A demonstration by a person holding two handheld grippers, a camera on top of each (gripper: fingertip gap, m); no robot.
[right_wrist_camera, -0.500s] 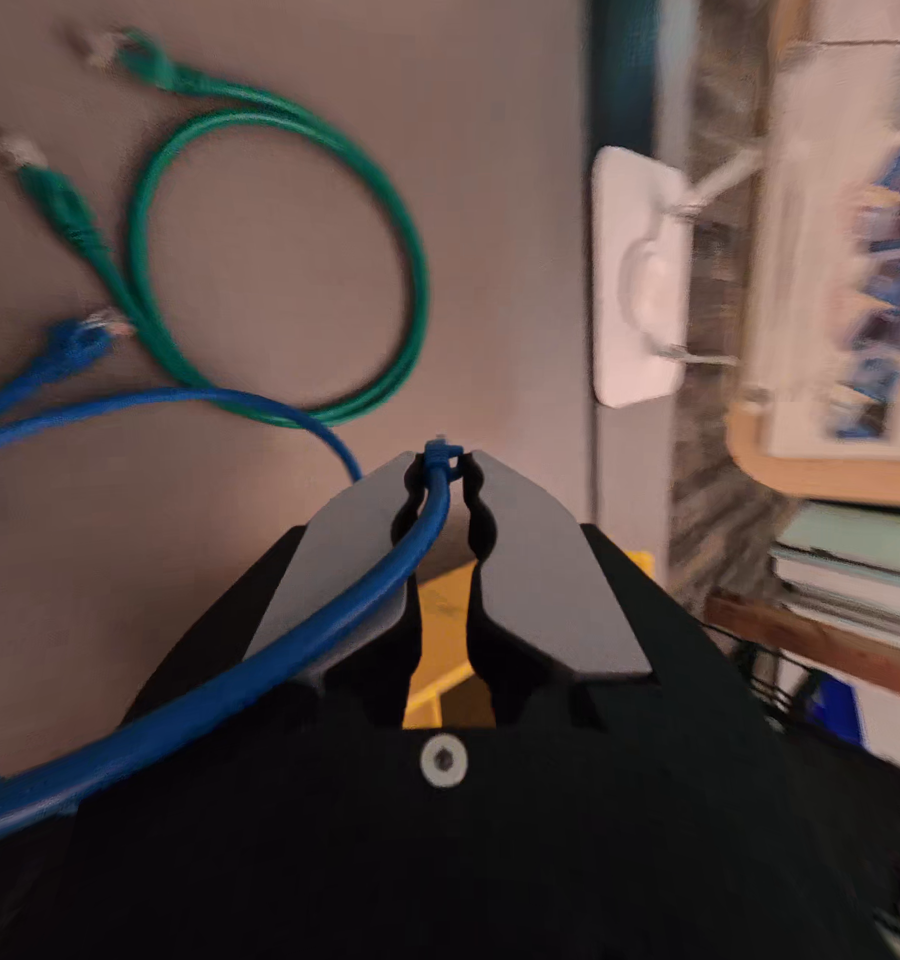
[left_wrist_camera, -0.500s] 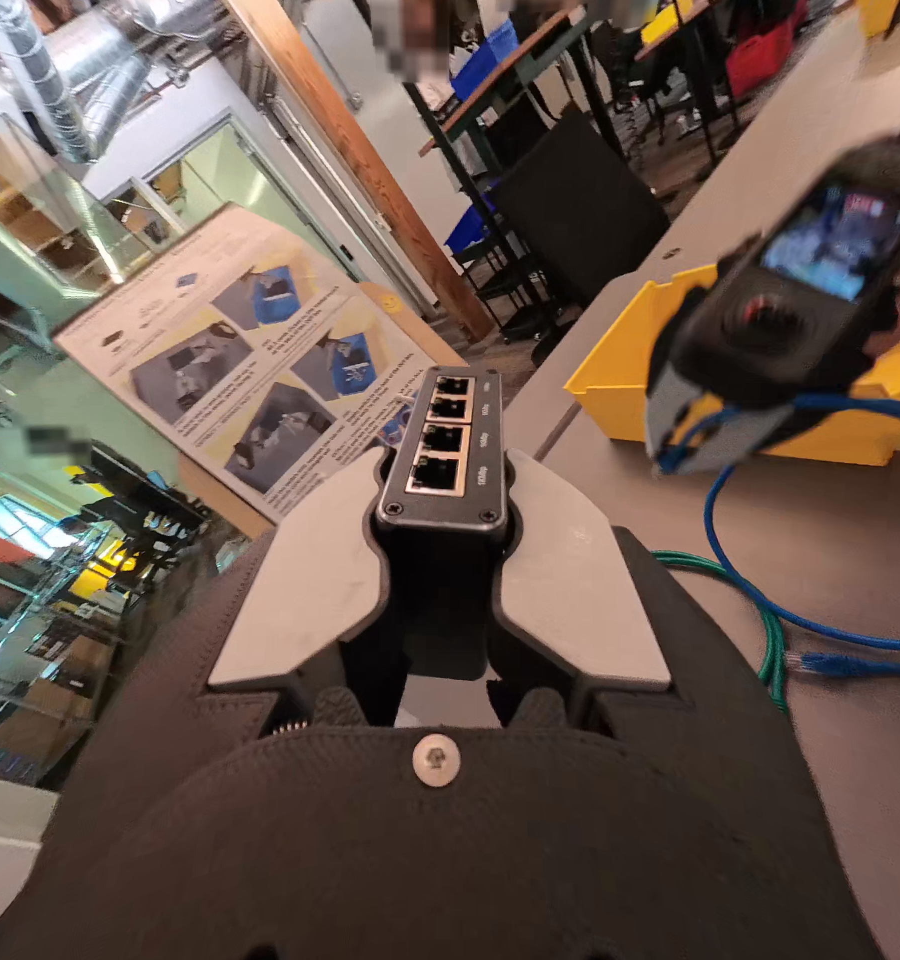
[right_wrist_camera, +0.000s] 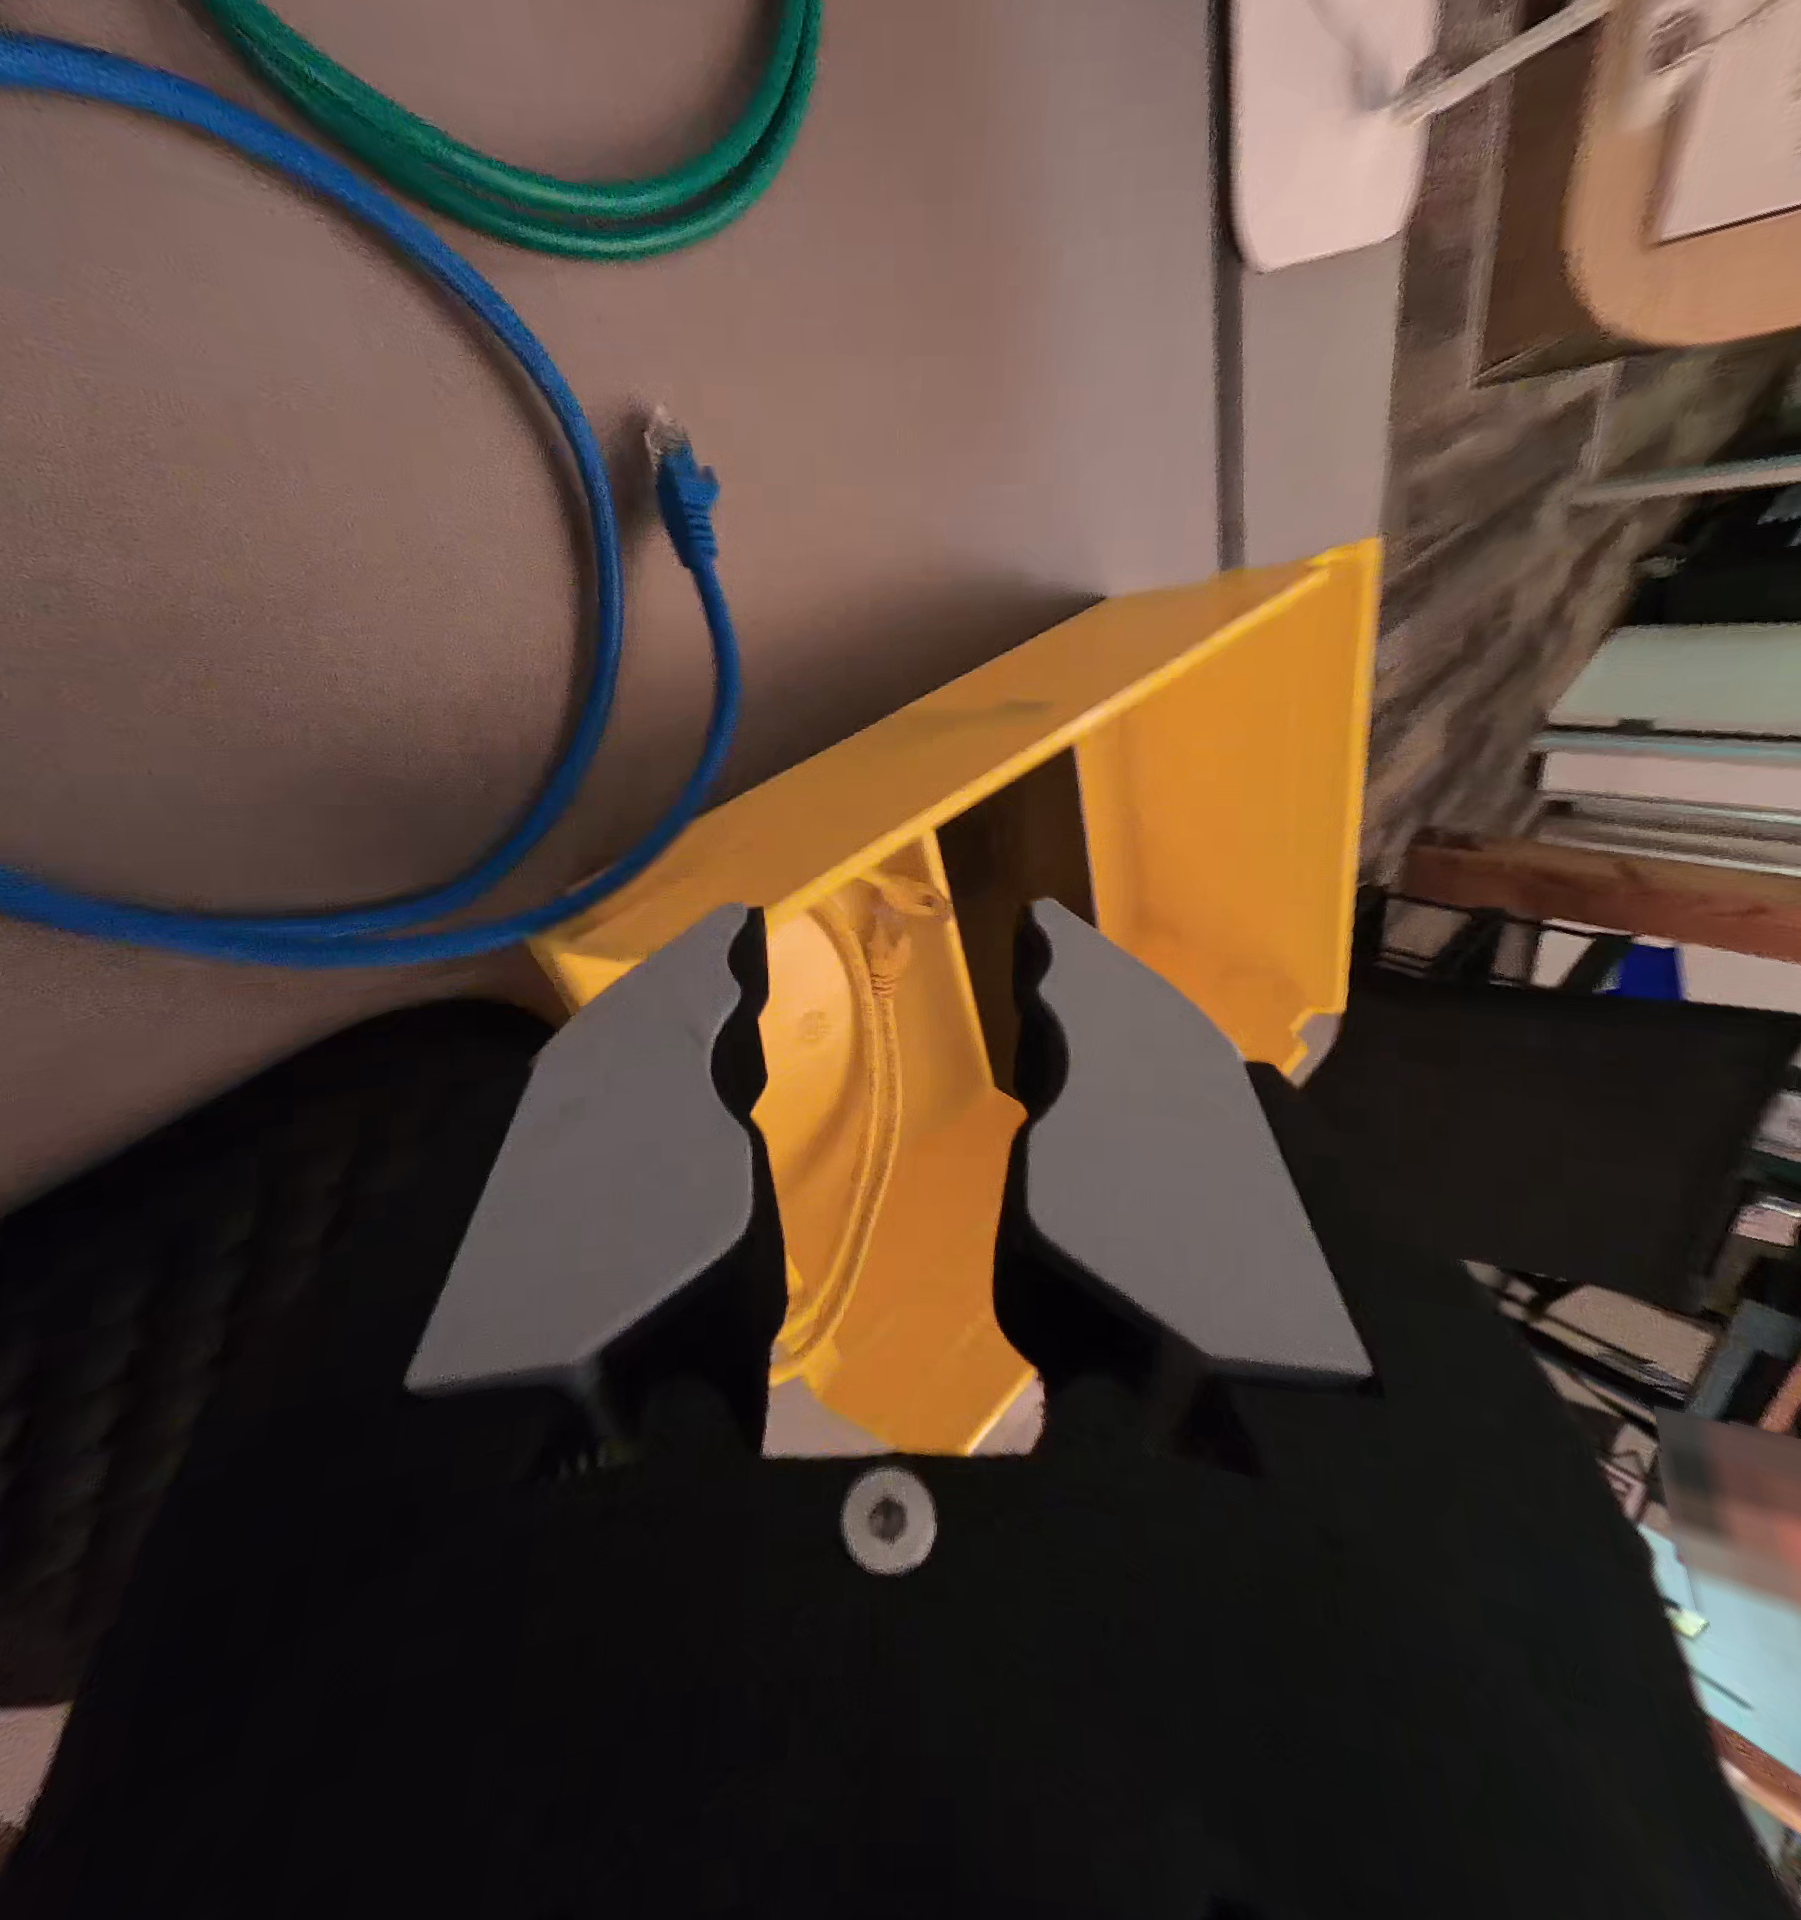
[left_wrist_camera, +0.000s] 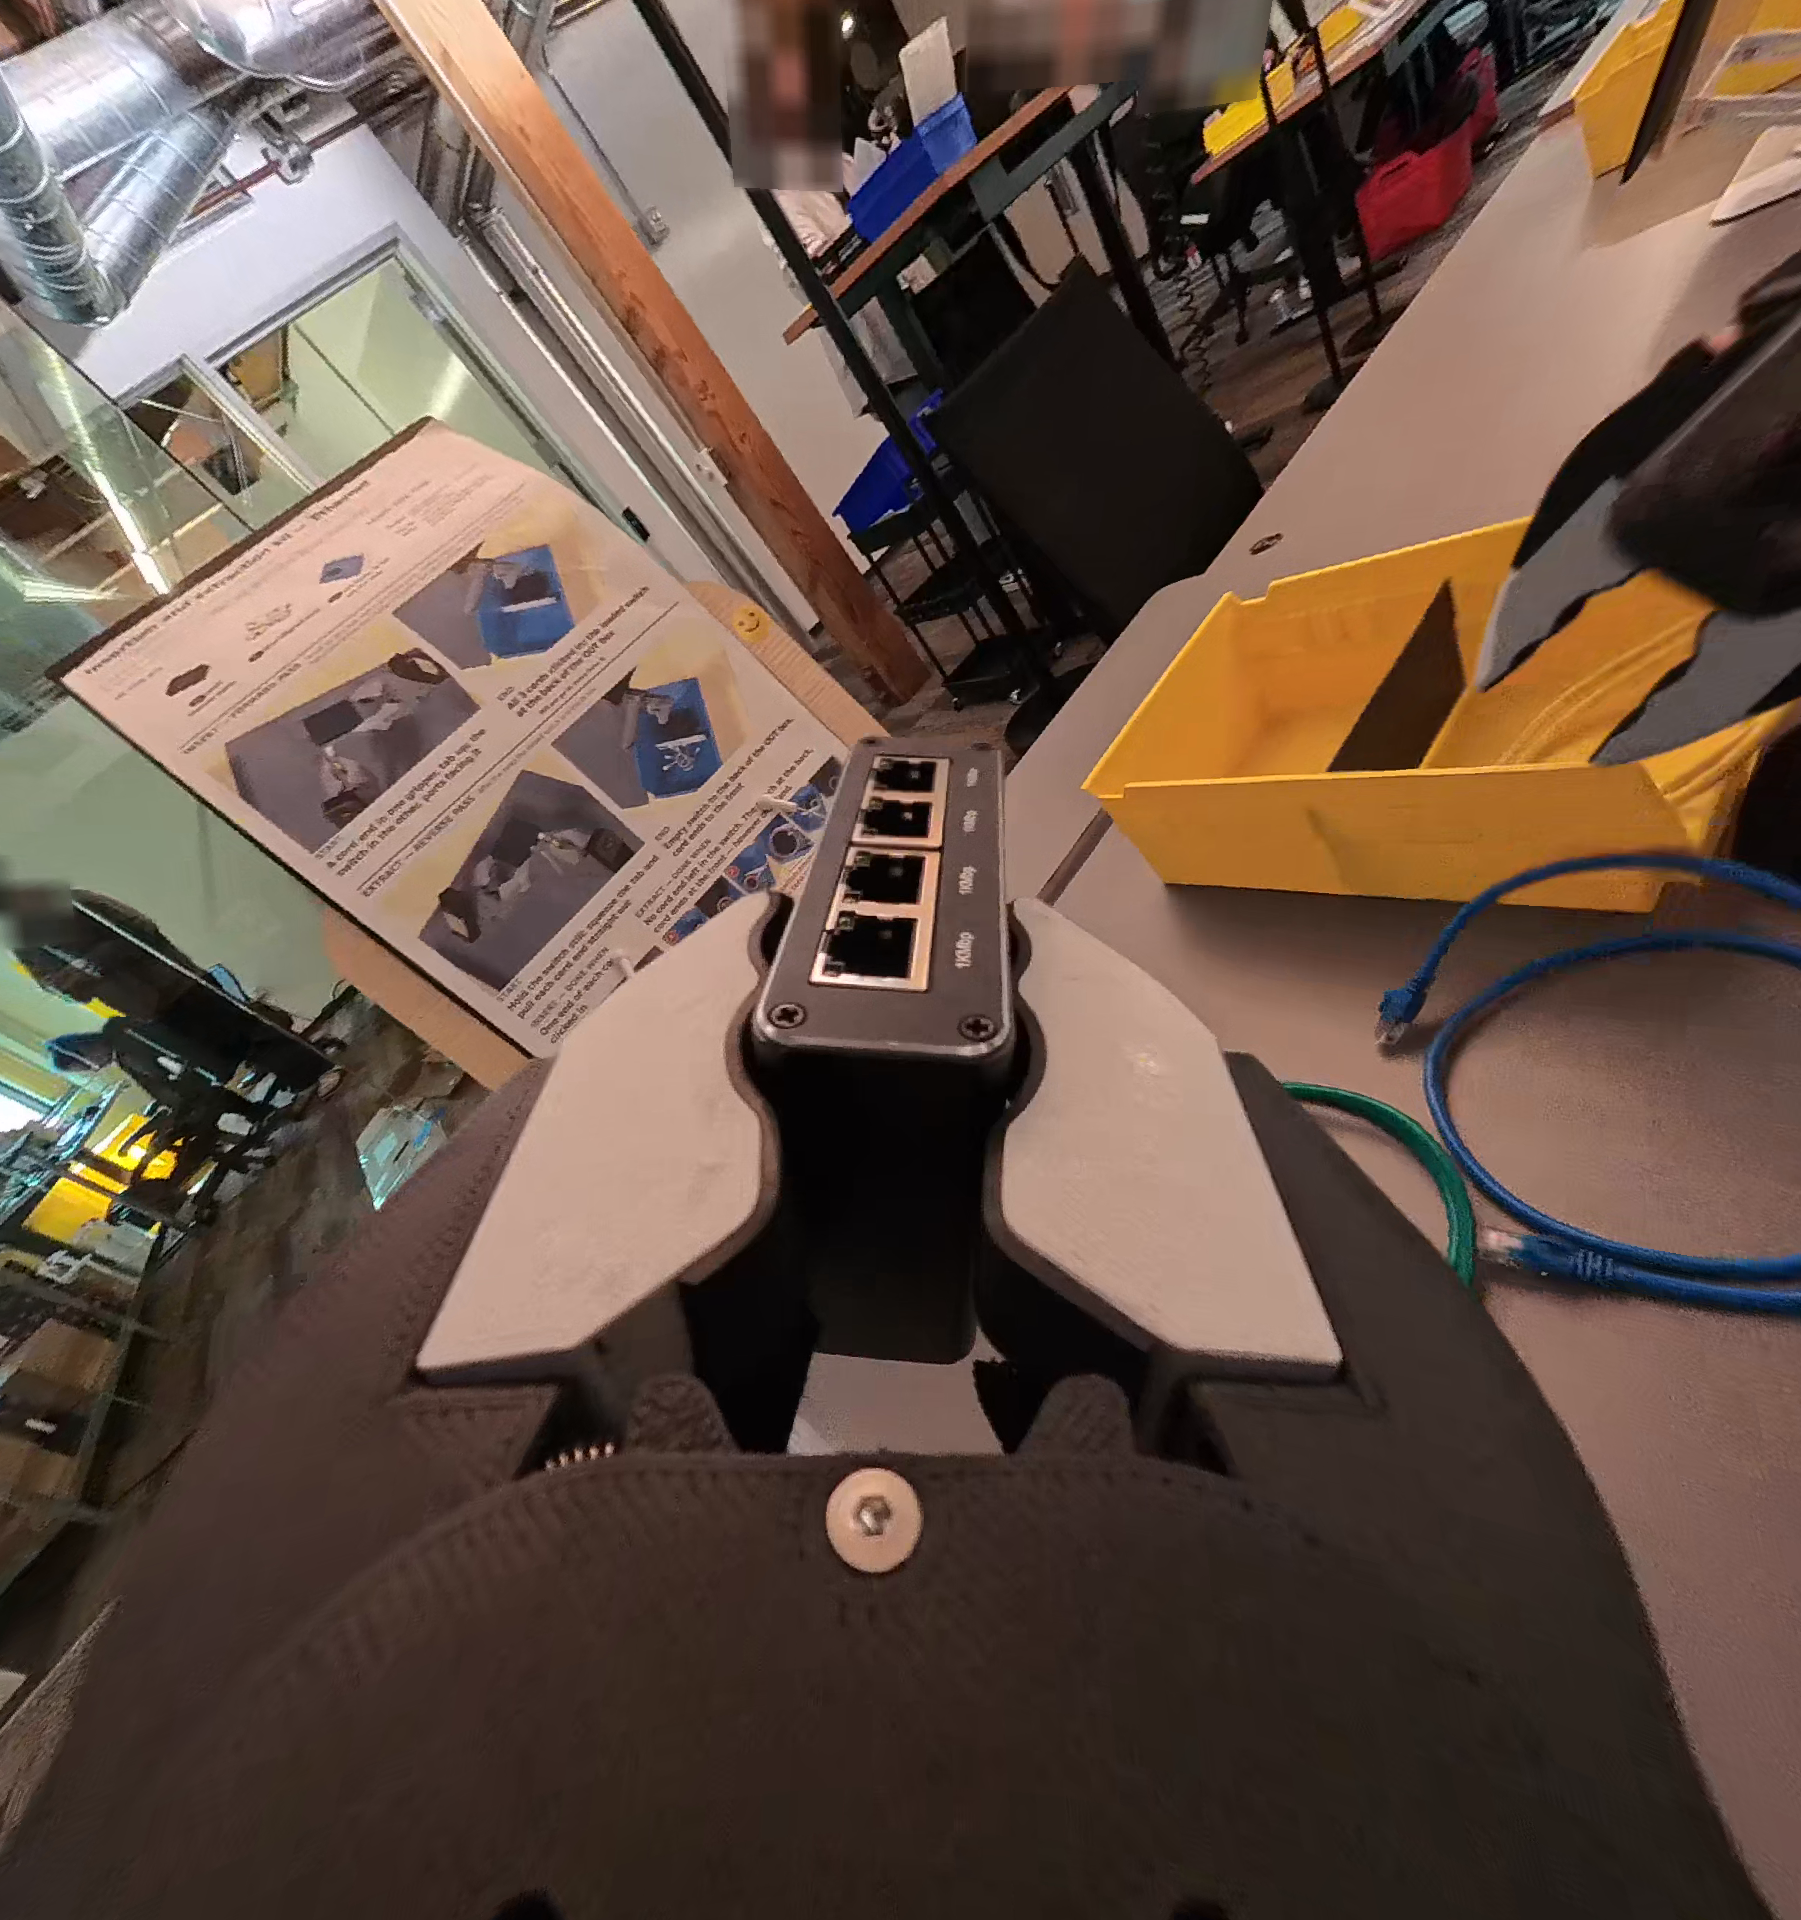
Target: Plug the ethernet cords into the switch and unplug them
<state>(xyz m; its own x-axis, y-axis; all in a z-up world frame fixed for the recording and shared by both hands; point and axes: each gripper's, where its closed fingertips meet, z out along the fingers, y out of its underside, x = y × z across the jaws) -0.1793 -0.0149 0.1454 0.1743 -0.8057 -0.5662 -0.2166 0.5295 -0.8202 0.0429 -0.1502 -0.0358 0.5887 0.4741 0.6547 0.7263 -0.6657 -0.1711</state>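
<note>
Our left gripper [left_wrist_camera: 883,925] clamps its smooth grey fingers [left_wrist_camera: 647,1132] on the switch [left_wrist_camera: 891,904], a dark metal box held upright off the table, its four ports facing the camera and all unplugged. Our right gripper [right_wrist_camera: 888,940] hangs over the yellow bin [right_wrist_camera: 1228,769], a glossy plastic tray with a dark divider, its notched fingers [right_wrist_camera: 626,1143] spread apart around nothing. Half a second ago those fingers pinched the blue cord near its plug; now the blue cord [right_wrist_camera: 605,540] lies in a loose loop on the matte grey table [right_wrist_camera: 252,468], its ribbed plug [right_wrist_camera: 683,488] free beside the bin. The green cord [right_wrist_camera: 605,197] curls farther off. A pale yellow cord [right_wrist_camera: 880,1049] lies coiled inside the bin, below the open fingers.
</note>
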